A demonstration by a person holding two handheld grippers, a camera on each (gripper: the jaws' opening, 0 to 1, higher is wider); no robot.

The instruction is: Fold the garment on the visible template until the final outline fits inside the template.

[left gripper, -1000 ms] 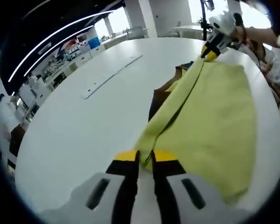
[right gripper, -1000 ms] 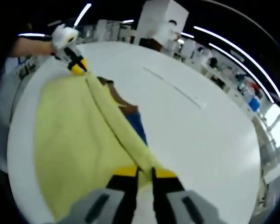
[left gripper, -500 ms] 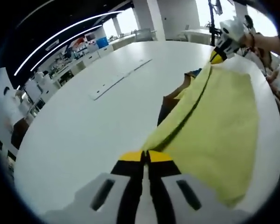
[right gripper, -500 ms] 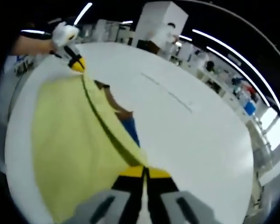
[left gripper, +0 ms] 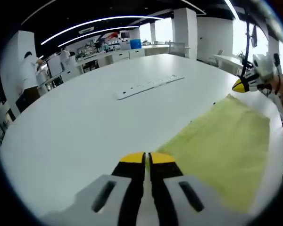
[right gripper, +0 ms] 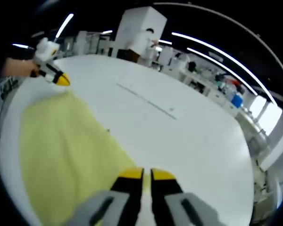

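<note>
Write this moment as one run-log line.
garment: yellow cloth flat on white table | left tongs: shut | right tongs: shut
</note>
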